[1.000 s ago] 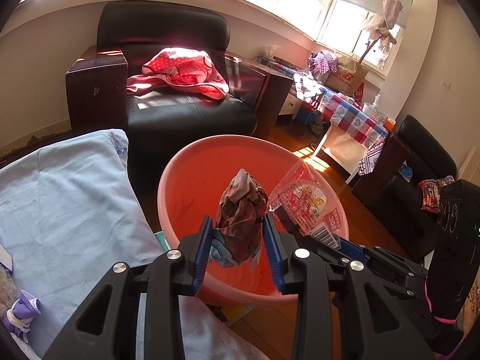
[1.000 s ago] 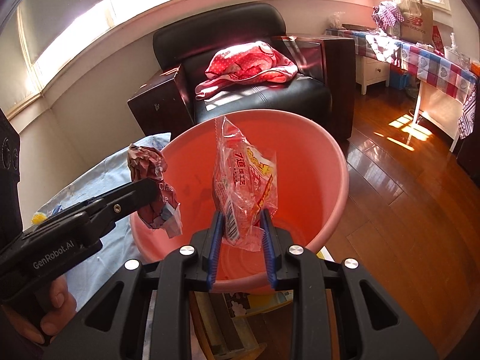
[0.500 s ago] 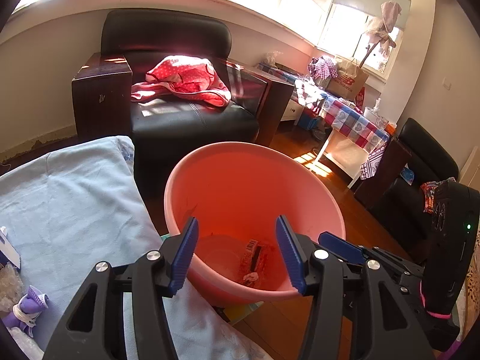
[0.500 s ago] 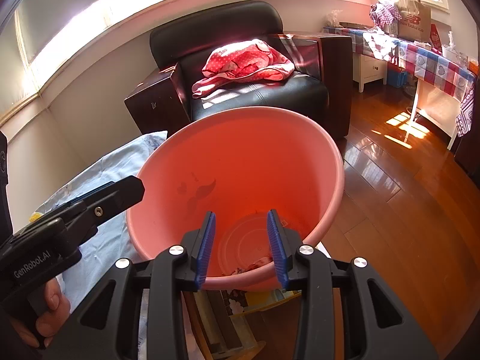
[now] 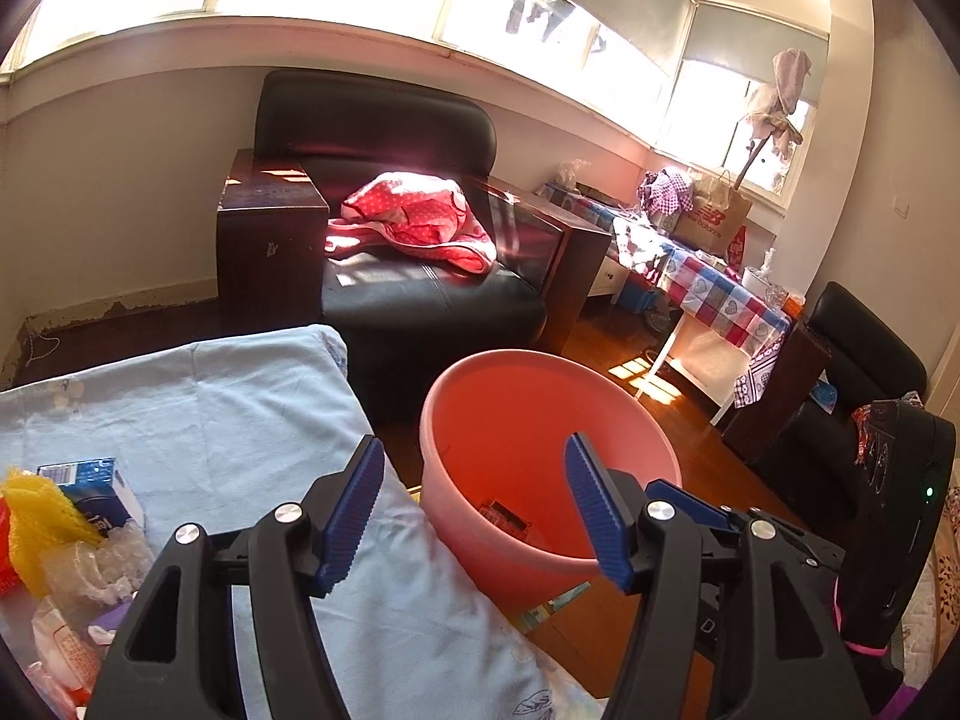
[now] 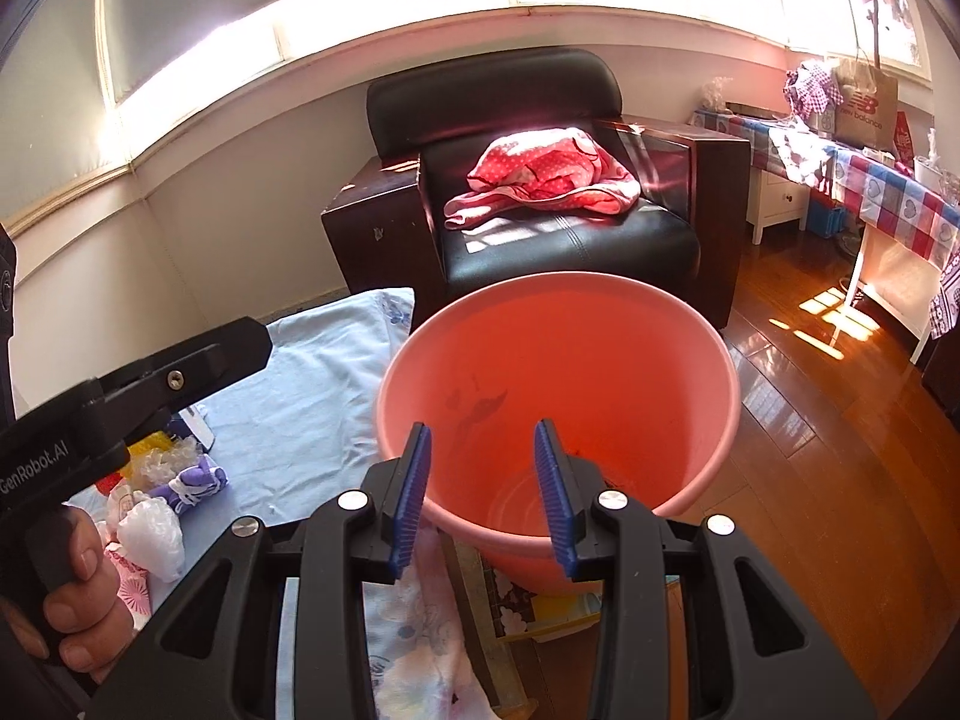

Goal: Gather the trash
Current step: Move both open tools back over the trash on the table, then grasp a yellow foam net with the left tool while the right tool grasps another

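A pink plastic basin (image 5: 480,384) (image 6: 708,324) stands on the floor beside the table. A dropped wrapper (image 5: 507,517) lies at its bottom. My left gripper (image 5: 474,510) is open and empty, back over the table edge, left of the basin. My right gripper (image 6: 483,489) is open and empty, just above the basin's near rim. More trash lies on the light blue tablecloth (image 5: 210,396): a yellow net (image 5: 36,504), a blue-white carton (image 5: 99,489), clear plastic wrap (image 5: 96,564) and a purple-white wrapper (image 6: 195,480).
A black armchair (image 5: 420,288) with a red dotted cloth (image 5: 420,219) stands behind the basin. A side table with a checkered cloth (image 5: 708,288) is at the right. A wood floor (image 6: 840,450) lies around the basin. The left gripper's body (image 6: 120,396) shows in the right wrist view.
Both grippers opened and dropped their wrappers into the basin. Both then drew back; the left one swung left over the table, bringing the remaining trash into view.
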Motion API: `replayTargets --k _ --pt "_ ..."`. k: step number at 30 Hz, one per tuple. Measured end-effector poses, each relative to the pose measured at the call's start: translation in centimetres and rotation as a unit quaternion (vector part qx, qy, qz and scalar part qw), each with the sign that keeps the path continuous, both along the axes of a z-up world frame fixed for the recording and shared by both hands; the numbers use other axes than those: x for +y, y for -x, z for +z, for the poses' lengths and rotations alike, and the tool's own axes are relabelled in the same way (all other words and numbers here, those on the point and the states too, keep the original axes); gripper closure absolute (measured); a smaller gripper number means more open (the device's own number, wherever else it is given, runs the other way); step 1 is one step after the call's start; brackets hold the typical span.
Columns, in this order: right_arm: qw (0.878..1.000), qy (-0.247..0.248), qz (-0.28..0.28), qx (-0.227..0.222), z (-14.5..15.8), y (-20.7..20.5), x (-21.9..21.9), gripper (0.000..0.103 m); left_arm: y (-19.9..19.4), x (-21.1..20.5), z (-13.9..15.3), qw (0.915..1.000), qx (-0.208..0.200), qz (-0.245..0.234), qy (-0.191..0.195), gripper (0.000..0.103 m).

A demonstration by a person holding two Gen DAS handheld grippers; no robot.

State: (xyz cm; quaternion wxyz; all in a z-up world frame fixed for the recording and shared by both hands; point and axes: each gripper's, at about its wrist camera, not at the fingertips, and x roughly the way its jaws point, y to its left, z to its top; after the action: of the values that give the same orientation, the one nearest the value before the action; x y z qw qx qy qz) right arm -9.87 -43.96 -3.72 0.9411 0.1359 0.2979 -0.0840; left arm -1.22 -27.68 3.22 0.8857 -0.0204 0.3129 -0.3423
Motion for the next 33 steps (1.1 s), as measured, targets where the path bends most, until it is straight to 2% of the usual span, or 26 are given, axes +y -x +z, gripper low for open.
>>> replayTargets --k 9,17,27,33 --pt "0.996 0.006 0.084 -0.006 0.5 -0.8 5.9 0.067 1.3 7.4 1.1 0.9972 -0.03 0.064 -0.025 0.039" --pt "0.99 0.006 0.14 0.01 0.0 -2.2 10.5 0.067 2.5 14.6 0.4 0.9896 -0.042 0.128 -0.05 0.039" --pt "0.984 -0.003 0.173 0.031 -1.3 -4.3 13.1 0.067 2.1 22.1 -2.6 0.9771 -0.011 0.202 -0.065 0.04" --pt "0.979 -0.017 0.199 0.046 -2.0 -5.7 14.4 0.067 0.5 24.0 -3.8 0.972 0.014 0.227 -0.061 0.04"
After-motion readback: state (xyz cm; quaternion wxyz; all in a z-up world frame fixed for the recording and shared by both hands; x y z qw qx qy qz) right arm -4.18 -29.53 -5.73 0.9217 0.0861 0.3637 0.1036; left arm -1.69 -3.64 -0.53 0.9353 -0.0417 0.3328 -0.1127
